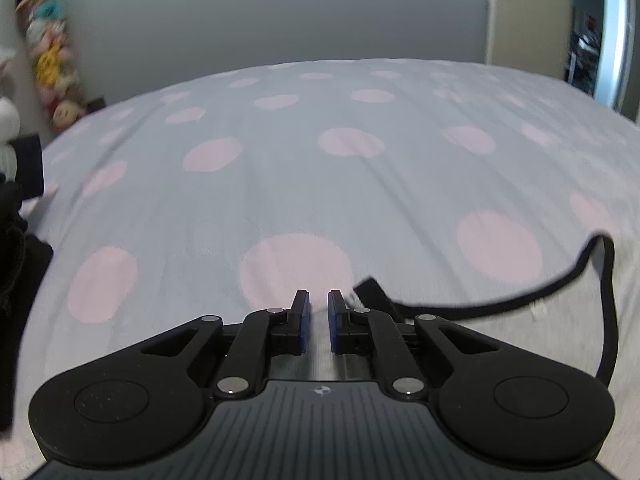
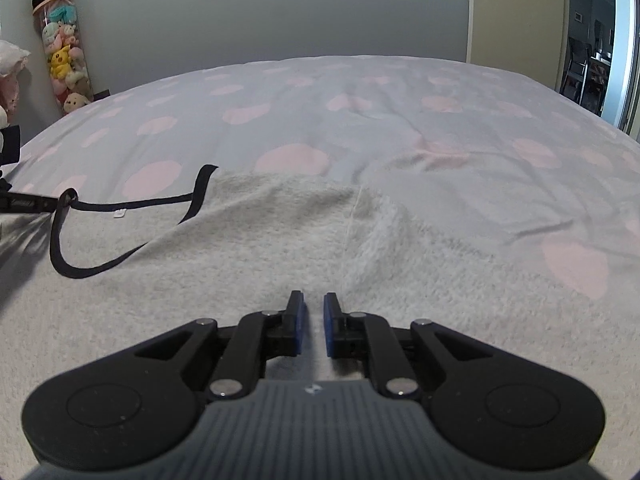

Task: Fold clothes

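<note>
A white fleece garment (image 2: 240, 264) with black trim (image 2: 132, 204) lies spread on the grey bed cover with pink dots (image 2: 400, 92). My right gripper (image 2: 313, 298) sits low over the middle of the fleece. Its blue pads stand a narrow gap apart with fleece pinched between them. My left gripper (image 1: 319, 296) is at the garment's left edge, its pads close together on pale fabric beside the trim's end (image 1: 370, 288). From the right wrist view, the left gripper (image 2: 60, 200) grips that edge where the trim loops, and the fabric looks pulled taut there. The trim (image 1: 500, 300) curls away to the right.
A tall clear tube of plush toys (image 2: 66, 64) stands in the far left corner by the grey wall. A door (image 2: 516, 12) and an open doorway are at the far right. A dark heap (image 1: 16, 260) lies at the bed's left edge. The bed's far half shows bare cover (image 1: 320, 180).
</note>
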